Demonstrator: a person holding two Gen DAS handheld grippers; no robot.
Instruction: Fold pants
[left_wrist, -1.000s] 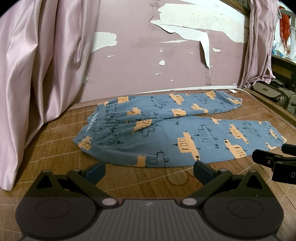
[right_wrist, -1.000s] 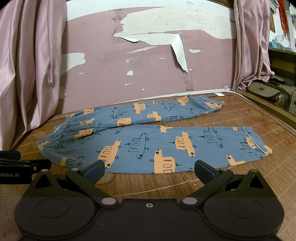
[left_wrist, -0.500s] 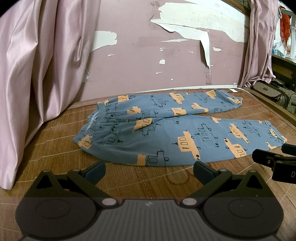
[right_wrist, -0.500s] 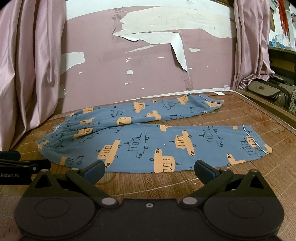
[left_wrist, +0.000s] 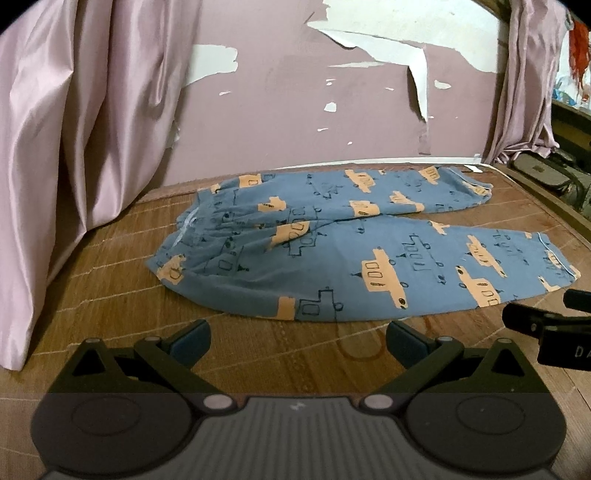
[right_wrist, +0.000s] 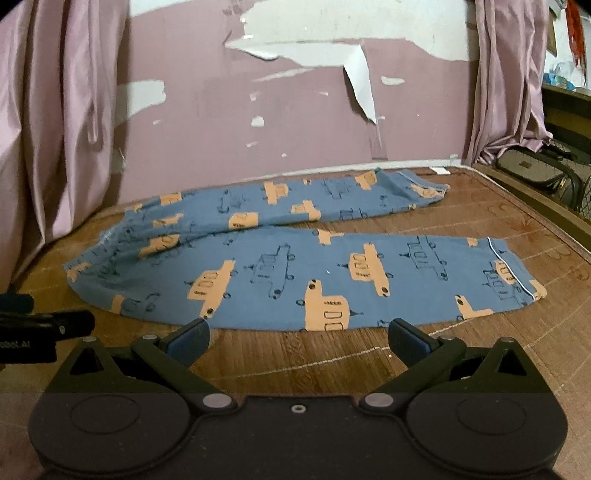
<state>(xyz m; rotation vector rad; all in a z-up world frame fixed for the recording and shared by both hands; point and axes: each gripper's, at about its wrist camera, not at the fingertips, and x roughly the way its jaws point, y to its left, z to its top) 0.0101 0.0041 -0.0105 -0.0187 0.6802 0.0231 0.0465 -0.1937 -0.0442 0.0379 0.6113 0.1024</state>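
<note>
Blue pants with orange and outlined car prints lie spread flat on a brown woven mat, waistband to the left, both legs running right. They also show in the right wrist view. My left gripper is open and empty, just short of the near leg's front edge. My right gripper is open and empty, its fingertips close to the near leg's front edge. Each gripper shows at the edge of the other's view.
The woven mat covers a bed against a pink wall with peeling paint. Pink curtains hang at the left and the far right. Bags lie beyond the bed's right wooden edge.
Both grippers have edged slightly forward toward the pants. The pants have not moved.
</note>
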